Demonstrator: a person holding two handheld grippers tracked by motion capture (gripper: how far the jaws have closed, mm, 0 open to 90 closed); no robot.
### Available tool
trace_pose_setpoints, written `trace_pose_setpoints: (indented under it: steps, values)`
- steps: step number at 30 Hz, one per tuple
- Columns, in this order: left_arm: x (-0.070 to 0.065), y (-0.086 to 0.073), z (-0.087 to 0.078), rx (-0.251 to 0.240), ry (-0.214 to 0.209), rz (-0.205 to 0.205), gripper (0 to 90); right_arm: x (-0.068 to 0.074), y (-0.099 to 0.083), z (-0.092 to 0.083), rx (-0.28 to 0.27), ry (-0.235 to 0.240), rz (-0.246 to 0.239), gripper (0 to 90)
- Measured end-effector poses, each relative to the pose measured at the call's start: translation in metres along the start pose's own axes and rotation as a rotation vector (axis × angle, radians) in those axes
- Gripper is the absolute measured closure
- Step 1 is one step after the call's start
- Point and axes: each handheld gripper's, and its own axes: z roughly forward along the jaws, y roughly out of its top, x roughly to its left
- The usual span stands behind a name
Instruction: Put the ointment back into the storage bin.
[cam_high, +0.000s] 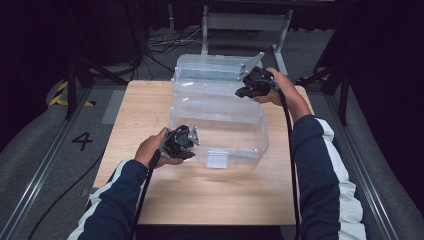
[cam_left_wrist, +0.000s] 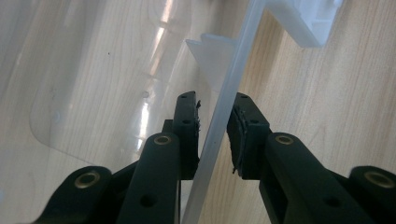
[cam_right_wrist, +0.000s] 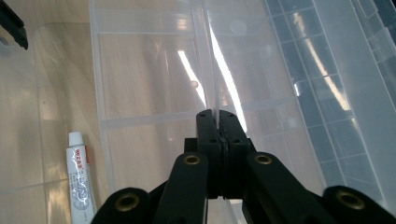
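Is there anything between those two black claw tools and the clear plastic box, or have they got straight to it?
Nothing visible stands in the way. The right gripper is shut on a thin divider wall inside the clear box. The left gripper straddles the box's front wall, with that wall between its jaws. A small tube lies in another compartment, off to the side.

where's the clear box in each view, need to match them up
High view: clear box mid-table, lid open at the back.
Left gripper view: its thin wall runs diagonally between the left gripper's jaws.
Right gripper view: its compartments spread across the top; the right gripper pinches a divider.
Shared landmark: the wooden table.
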Motion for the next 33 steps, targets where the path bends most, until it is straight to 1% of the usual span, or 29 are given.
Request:
trace_pose_setpoints:
  steps: [3, 9, 14, 15, 18, 22, 25, 28, 31, 32, 33]
  values:
    - [0.0, 0.0, 0.0, 0.0, 0.0, 0.0, 74.1, 0.003, 0.001, -0.002, -0.001, 0.005, -0.003, 89.7]
    - [0.0, 0.0, 0.0, 0.004, -0.003, 0.002, 73.7, 0.008, -0.001, -0.005, -0.001, -0.001, -0.006, 89.7]
    - [-0.001, 0.0, 0.0, 0.003, 0.0, -0.003, 73.5, 0.013, -0.003, -0.007, -0.01, -0.01, -0.01, 89.8]
    - [-0.001, 0.0, 0.0, 0.005, 0.001, -0.011, 73.3, 0.013, -0.003, -0.007, -0.012, -0.011, -0.012, 89.8]
    - [-0.001, 0.0, 0.0, 0.004, 0.001, -0.012, 73.2, 0.016, -0.002, -0.008, -0.015, -0.005, -0.015, 89.8]
    - [-0.002, -0.001, 0.0, 0.002, 0.001, -0.016, 73.1, 0.02, -0.002, -0.009, -0.013, -0.022, -0.026, 89.9]
    - [-0.002, -0.001, 0.0, 0.003, 0.001, -0.016, 73.0, 0.024, -0.002, -0.01, -0.016, -0.018, -0.025, 89.9]
    - [-0.002, -0.001, 0.0, 0.001, 0.001, -0.018, 72.9, 0.029, -0.001, -0.012, -0.008, -0.028, -0.044, 89.9]
    - [-0.002, -0.001, 0.0, 0.001, 0.004, -0.019, 72.8, 0.033, -0.002, -0.013, -0.009, -0.034, -0.052, 89.9]
    - [-0.002, -0.001, 0.0, 0.001, 0.004, -0.02, 72.8, 0.035, -0.002, -0.014, -0.007, -0.031, -0.047, 89.9]
    - [-0.002, -0.001, 0.0, 0.001, 0.004, -0.02, 72.7, 0.036, -0.002, -0.014, -0.012, -0.033, -0.055, 89.9]
